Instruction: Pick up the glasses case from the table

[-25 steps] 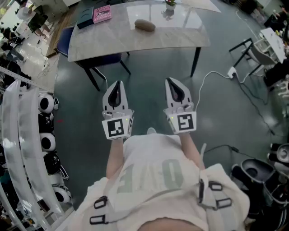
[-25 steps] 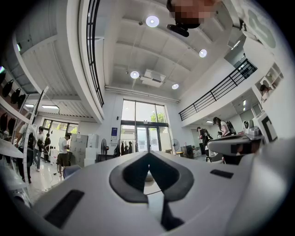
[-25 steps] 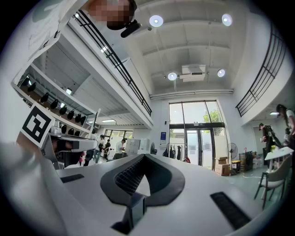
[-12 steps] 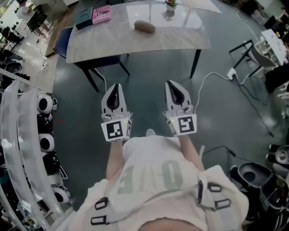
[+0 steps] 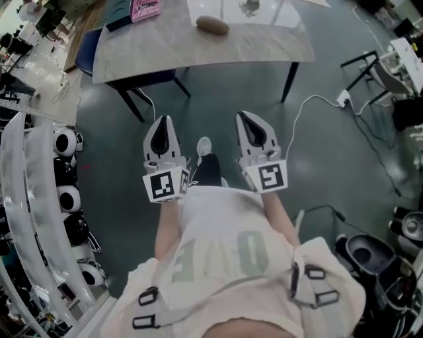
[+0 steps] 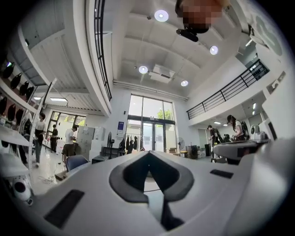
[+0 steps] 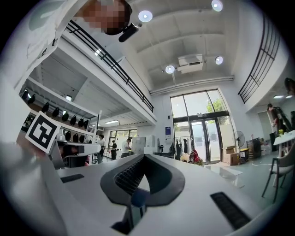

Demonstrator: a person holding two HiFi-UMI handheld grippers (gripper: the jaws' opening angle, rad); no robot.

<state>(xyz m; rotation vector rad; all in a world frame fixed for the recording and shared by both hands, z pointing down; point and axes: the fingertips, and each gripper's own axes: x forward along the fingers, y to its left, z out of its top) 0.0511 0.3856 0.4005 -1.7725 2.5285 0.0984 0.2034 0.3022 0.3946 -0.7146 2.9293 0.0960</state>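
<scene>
Brown and oval, the glasses case (image 5: 213,25) lies flat on the far table (image 5: 198,56), a pale marbled top. It sits roughly midway along the table's width and well apart from both grippers. Left of the case on the same top lie a pink book (image 5: 146,9) and, just beside it, a dark box (image 5: 119,16). Right of the case a small potted plant (image 5: 250,5) stands toward the far edge. A blue chair (image 5: 87,58) is tucked under the table's left end.

Nearer, over the dark green floor (image 5: 330,152), the left gripper (image 5: 162,121) and the right gripper (image 5: 242,117) are held side by side. Both point toward the table and neither touches anything. In the left gripper view the jaws are pressed together at the tips with nothing between them. The right gripper view shows the same, tips meeting and empty.

The left marker cube (image 5: 165,186) and the right marker cube (image 5: 268,177) sit close in front of the person's white shirt (image 5: 225,244). A shoe (image 5: 204,145) shows on the floor between the grippers. To the right a white power strip (image 5: 342,100) lies on the floor, and at the left white shelving (image 5: 33,198) holds round white and black objects.
</scene>
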